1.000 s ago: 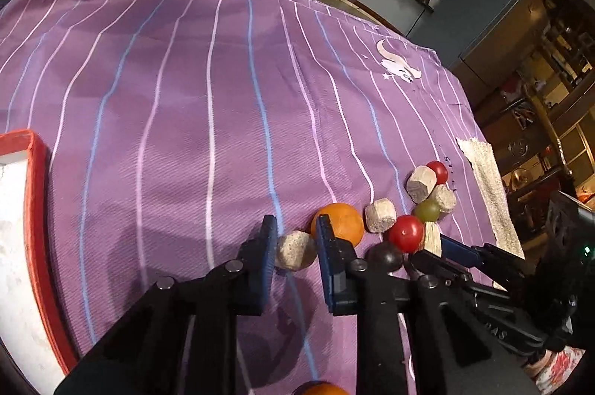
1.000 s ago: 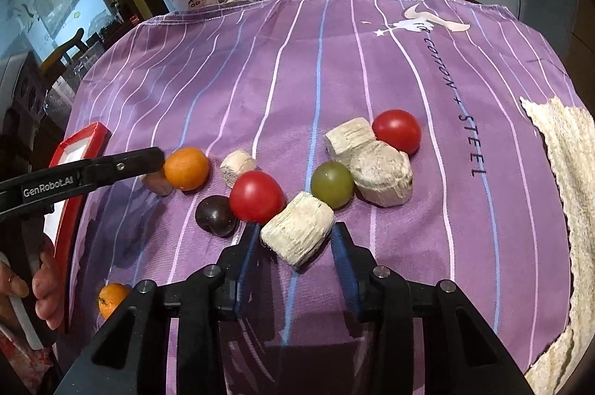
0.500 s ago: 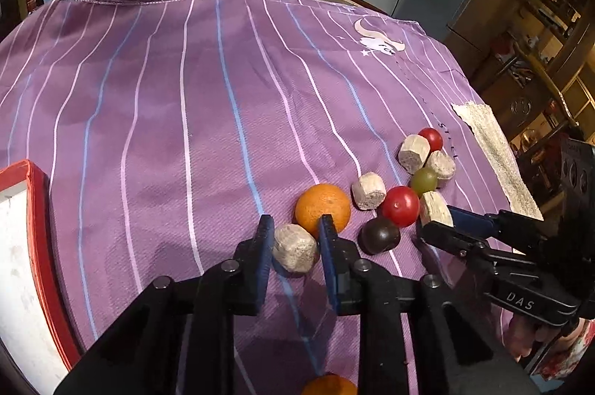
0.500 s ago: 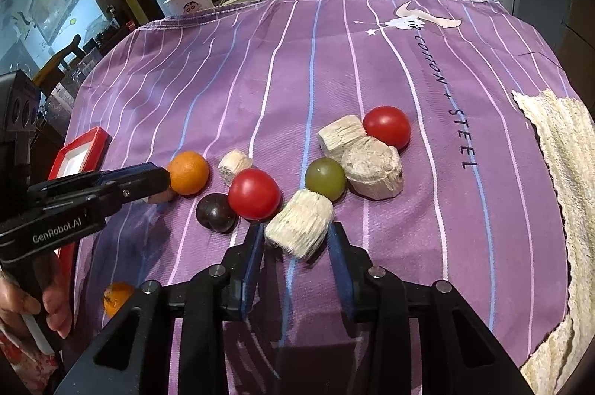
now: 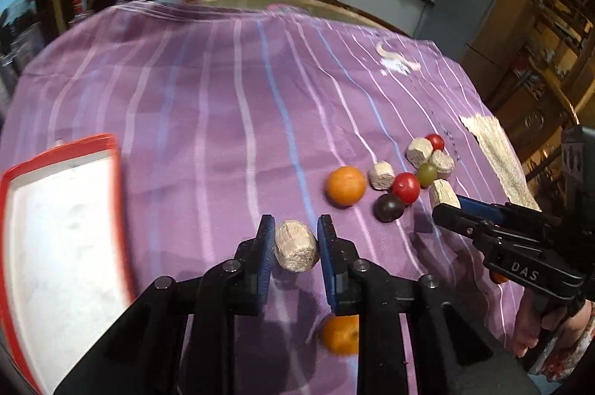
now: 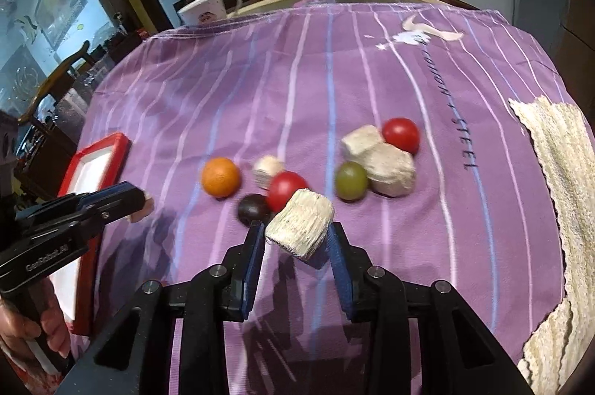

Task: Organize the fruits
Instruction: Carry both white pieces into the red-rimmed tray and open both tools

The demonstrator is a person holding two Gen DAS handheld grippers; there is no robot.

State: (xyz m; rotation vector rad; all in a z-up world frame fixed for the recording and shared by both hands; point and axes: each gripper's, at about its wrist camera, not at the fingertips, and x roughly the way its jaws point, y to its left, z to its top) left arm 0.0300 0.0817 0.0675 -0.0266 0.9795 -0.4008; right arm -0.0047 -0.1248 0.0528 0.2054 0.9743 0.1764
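While both tongs grip beige chunks [image 5: 295,250], the orange [image 5: 345,185] lies beside.

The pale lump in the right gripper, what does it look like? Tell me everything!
The pale beige fibrous chunk looks dry and rough, like a cut piece with a stringy, ridged end face and blunt corners. It sits tilted between the blue-padded jaws of the right gripper, pinched on both sides and lifted clear of the purple striped cloth.
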